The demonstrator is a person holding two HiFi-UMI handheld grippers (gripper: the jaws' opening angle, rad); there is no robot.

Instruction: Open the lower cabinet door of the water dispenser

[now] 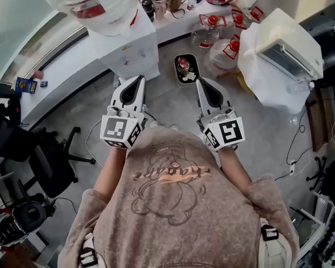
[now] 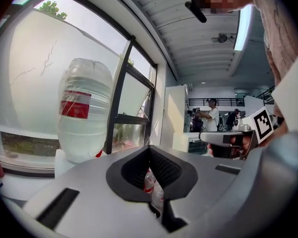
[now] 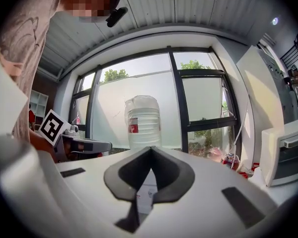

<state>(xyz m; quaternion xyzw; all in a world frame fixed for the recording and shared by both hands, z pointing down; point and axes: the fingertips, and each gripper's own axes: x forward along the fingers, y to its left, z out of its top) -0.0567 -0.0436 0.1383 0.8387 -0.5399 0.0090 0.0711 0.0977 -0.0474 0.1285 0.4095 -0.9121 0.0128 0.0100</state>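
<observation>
We hold the left hand-held gripper [image 1: 138, 80] and the right hand-held gripper [image 1: 201, 82] level, side by side at mid-frame — both with jaws pressed together on nothing. The water dispenser [image 1: 131, 52] stands beyond them toward the upper left, a big bottle [image 1: 95, 1] on top, and neither gripper touches it.

Head view looks steeply down from overhead, left gripper [image 1: 138, 80] and right gripper [image 1: 200, 82] close below. Each gripper view faces level along its own jaws. All three share the big clear plastic water bottle with red label [image 1: 95, 4] [image 2: 84, 110] [image 3: 142, 123].
</observation>
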